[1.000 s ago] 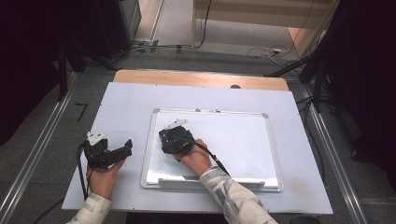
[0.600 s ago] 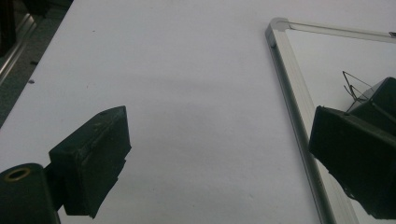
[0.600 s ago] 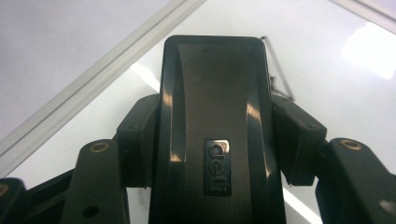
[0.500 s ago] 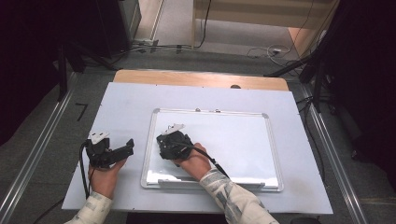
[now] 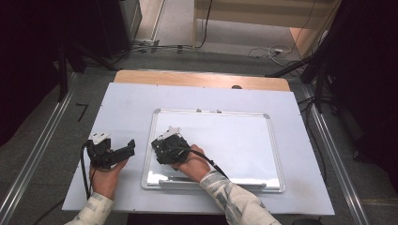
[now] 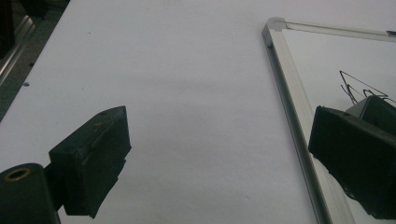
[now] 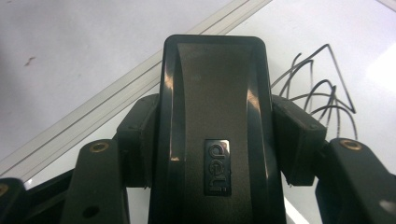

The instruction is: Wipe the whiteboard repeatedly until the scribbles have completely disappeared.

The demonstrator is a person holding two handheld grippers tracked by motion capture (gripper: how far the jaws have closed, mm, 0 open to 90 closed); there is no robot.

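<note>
A white whiteboard (image 5: 234, 140) in a silver frame lies on the pale table. Black scribbled lines (image 7: 322, 88) mark its near left part, also seen as scribble (image 6: 355, 86) in the left gripper view. My right gripper (image 5: 166, 146) is over that corner, shut on a black eraser (image 7: 215, 102) with a small logo, which rests flat on the board by the frame's left rail (image 7: 116, 93). My left gripper (image 5: 126, 149) is open with nothing in it, low over the bare table just left of the board; its jaws stand wide apart (image 6: 219, 154).
The table top (image 5: 126, 108) is a pale sheet with a wooden strip (image 5: 202, 78) along the far edge. Metal rails (image 5: 42, 145) run along both sides. Cables (image 5: 272, 50) lie on the floor beyond.
My right gripper has slid the eraser a little left and toward me over the board's left part. The left gripper has barely moved.
</note>
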